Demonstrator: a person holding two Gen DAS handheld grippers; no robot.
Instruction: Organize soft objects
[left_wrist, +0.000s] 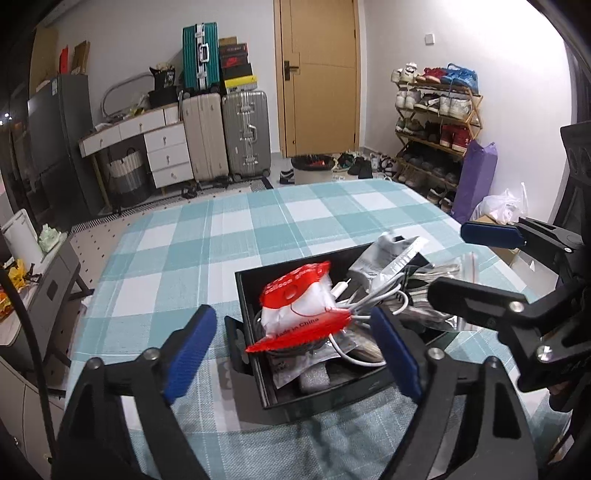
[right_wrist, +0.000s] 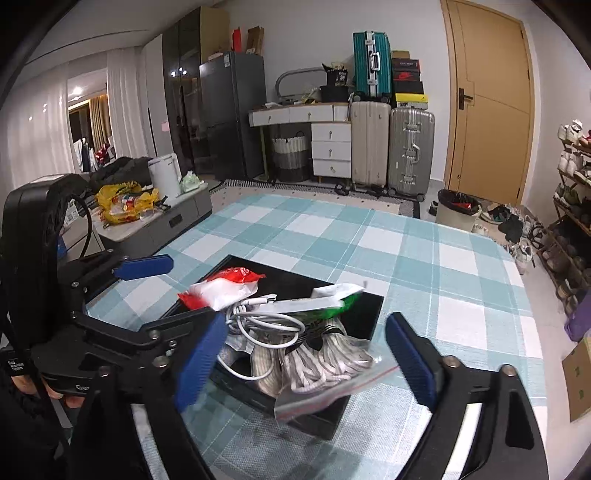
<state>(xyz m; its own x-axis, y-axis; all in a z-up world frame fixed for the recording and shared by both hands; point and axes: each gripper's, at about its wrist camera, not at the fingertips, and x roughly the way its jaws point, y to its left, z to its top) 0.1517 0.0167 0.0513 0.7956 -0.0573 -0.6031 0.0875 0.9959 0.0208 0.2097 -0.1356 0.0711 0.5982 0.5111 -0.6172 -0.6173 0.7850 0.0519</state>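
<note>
A black box (left_wrist: 258, 369) (right_wrist: 369, 306) sits on the checked tablecloth (left_wrist: 221, 236) (right_wrist: 424, 266), full of soft items. On top lies a red-and-white packet (left_wrist: 299, 306) (right_wrist: 221, 290), a coiled white cable (left_wrist: 365, 299) (right_wrist: 266, 325), a grey foil pouch (left_wrist: 388, 258), a green-and-white packet (right_wrist: 332, 302) and a zip bag of white laces (right_wrist: 325, 369). My left gripper (left_wrist: 291, 354) is open, its fingers astride the box's near end. My right gripper (right_wrist: 306, 358) is open over the zip bag; it also shows in the left wrist view (left_wrist: 461, 266).
Suitcases (left_wrist: 225, 136) and a white drawer unit (left_wrist: 162, 147) stand at the far wall by a wooden door (left_wrist: 317, 74). A shoe rack (left_wrist: 436, 122) is at the right. A low grey table (right_wrist: 162, 218) with a yellow bag stands left of the cloth.
</note>
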